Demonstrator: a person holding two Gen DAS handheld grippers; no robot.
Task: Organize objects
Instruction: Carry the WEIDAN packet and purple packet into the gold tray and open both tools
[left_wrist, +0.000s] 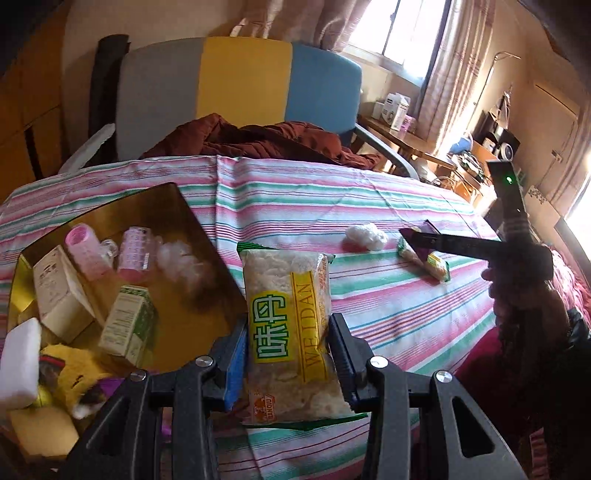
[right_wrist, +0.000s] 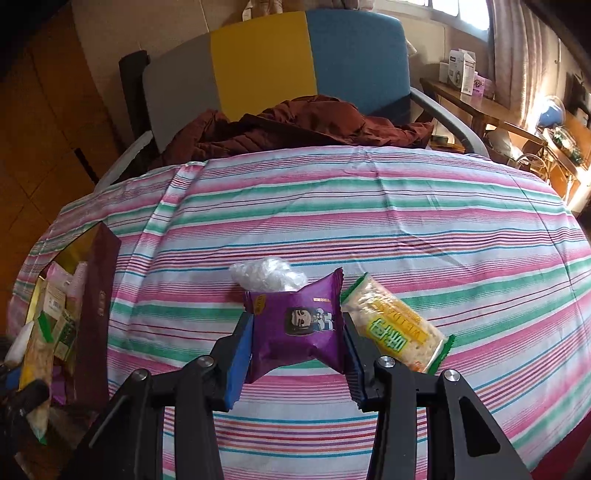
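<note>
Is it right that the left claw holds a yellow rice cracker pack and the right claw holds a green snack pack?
Not quite. The right claw holds a purple snack pack, as the right wrist view shows. The left claw does hold the yellow rice cracker pack.

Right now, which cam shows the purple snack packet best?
Right wrist: the purple snack packet sits front and centre, its printed face fully visible, pinched by the right gripper. Left wrist shows only a small, distant sliver of it at that gripper's tip.
</note>
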